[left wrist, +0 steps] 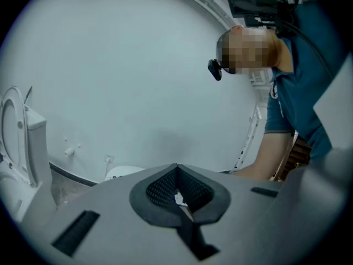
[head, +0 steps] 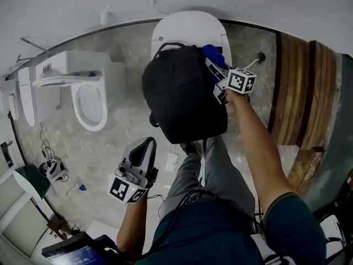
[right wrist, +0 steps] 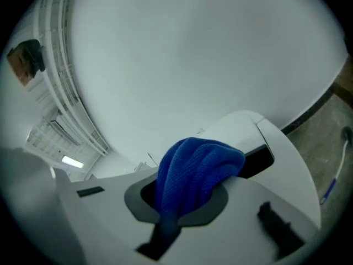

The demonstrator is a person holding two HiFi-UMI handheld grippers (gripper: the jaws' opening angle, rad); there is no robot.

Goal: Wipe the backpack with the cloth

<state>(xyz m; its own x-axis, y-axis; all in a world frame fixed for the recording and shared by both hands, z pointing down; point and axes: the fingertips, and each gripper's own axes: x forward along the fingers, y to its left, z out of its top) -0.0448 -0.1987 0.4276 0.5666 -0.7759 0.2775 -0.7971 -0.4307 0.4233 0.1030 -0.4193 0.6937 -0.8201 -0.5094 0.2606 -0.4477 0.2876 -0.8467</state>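
Blue cloth (right wrist: 198,170) clamped in right gripper (head: 215,65) fingers at black backpack's (head: 182,95) upper edge, left gripper (head: 146,147) fingers closed on nothing

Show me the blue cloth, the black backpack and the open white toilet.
Blue cloth (right wrist: 198,167): right gripper view, bunched middle.
Black backpack (head: 185,98): head view, front panel.
Open white toilet (head: 91,126): head view, seat rim.
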